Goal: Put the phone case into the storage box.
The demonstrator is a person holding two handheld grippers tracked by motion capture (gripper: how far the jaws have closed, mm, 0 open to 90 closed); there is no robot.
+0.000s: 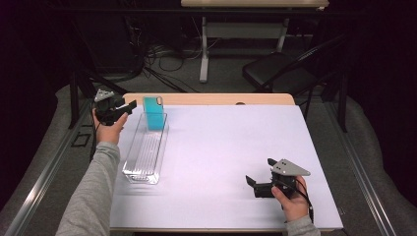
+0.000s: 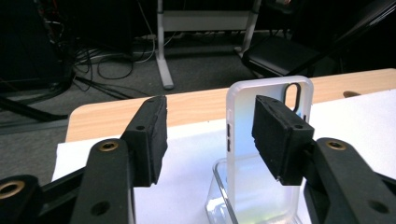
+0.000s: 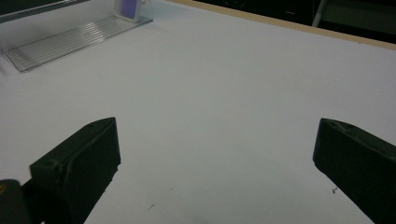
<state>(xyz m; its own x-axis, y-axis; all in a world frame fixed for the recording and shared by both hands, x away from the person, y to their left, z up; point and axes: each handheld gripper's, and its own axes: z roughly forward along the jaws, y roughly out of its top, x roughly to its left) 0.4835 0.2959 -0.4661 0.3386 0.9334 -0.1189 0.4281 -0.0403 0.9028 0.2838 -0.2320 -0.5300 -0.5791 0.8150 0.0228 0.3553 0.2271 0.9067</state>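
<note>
Grey sleeve (image 1: 91,194) reaching up the left edge of the white worktop (image 1: 221,162), hand lifted near the far left corner. Left gripper (image 1: 129,106) held there above the worktop edge, fingers (image 2: 147,137) spread apart with nothing between them, aimed toward the phone case. Just right of it, clear ribbed tray (image 1: 145,150) lying lengthwise on the white sheet. Teal phone case (image 1: 153,113) standing upright at the tray's far end; pale and translucent in the left gripper view (image 2: 243,121), camera cutout at its top, lower edge inside the tray's clear end wall, right side partly masked by the near finger. Cannot tell whether the case leans on the tray wall or sits in a slot. Bare wooden strip along the far edge beyond. Wide bare stretch of white sheet across the middle. Right gripper (image 1: 259,172) low over the near right part, well apart from the tray, fingers (image 3: 79,163) wide open and holding nothing, grey plate on top. Beyond the worktop, dark floor with tangled cables (image 1: 162,54), a white desk leg (image 1: 204,49), a black folding chair (image 1: 280,69) at the right; much of that background lost in shadow.
</note>
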